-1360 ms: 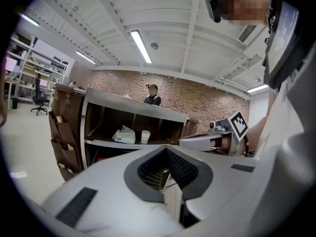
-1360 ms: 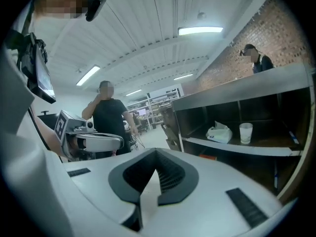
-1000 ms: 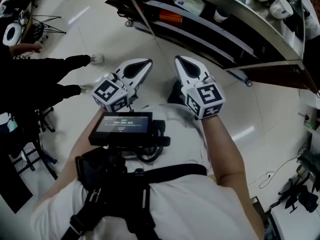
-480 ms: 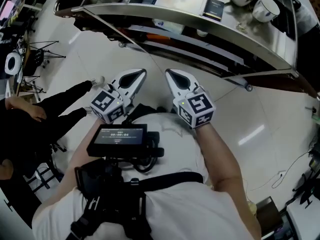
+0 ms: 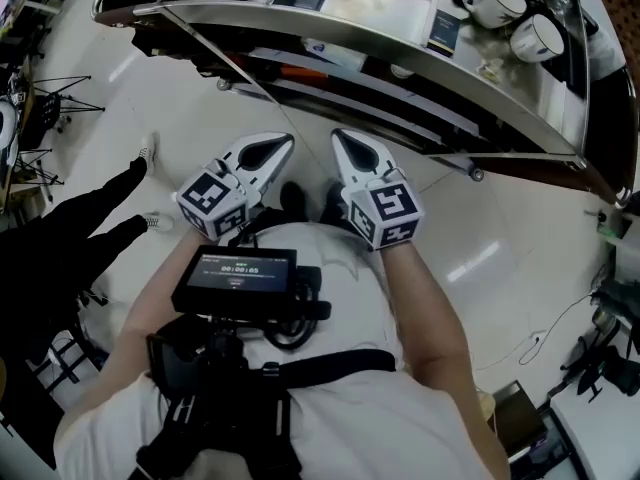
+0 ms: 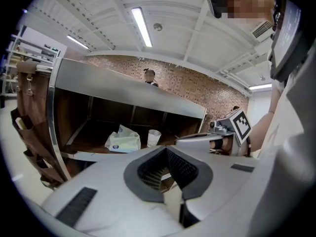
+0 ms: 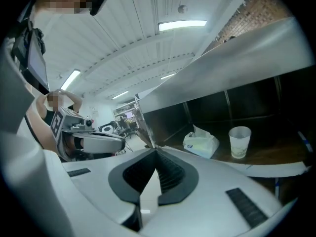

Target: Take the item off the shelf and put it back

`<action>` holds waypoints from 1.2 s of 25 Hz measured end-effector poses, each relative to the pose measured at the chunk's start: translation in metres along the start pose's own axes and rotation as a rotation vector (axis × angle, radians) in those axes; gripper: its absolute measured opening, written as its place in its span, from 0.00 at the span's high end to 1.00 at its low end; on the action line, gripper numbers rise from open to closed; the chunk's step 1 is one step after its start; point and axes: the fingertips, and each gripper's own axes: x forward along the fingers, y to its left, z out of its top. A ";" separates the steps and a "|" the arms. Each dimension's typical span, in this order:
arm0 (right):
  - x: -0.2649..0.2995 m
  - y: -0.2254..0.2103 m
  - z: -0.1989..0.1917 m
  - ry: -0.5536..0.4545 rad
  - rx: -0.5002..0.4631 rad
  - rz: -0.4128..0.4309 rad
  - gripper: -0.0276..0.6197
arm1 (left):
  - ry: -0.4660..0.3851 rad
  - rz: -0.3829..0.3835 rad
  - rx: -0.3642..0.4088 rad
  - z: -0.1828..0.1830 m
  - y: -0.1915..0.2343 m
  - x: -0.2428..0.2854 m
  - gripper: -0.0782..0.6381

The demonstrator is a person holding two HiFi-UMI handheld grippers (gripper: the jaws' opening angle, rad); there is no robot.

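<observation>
Both claws are clenched with nothing between the jaws: the left gripper (image 6: 166, 152) and the right gripper (image 7: 157, 154) sit side by side at the centre of the head view, pointed at the shelf unit (image 6: 123, 88) and well short of it. Nothing has been taken off yet. On the dark inner shelf, at centre left of the left gripper view, lie one tissue pack (image 6: 122, 141) and, just beside it on the right, one upright paper cup (image 6: 154, 137); which of them is the item cannot be told. The pack looks light, soft and crinkly, its film wrap probably slippery, so a pinch across its narrow middle suits best. The cup looks light and easily crushed, and a gentle hold on its wall below the rim is wise. Two white mugs (image 5: 492, 0) stand on the top at upper right of the head view.
</observation>
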 end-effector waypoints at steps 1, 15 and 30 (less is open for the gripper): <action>0.003 -0.003 0.000 0.004 -0.008 -0.019 0.94 | 0.001 -0.005 -0.001 -0.003 0.001 -0.001 0.88; 0.022 -0.081 -0.007 0.255 -0.488 -0.270 0.93 | -0.063 0.000 -0.102 -0.037 0.016 -0.035 0.88; 0.032 -0.170 -0.003 0.658 -1.188 -0.415 0.75 | -0.052 -0.059 -0.160 -0.044 -0.011 -0.031 0.88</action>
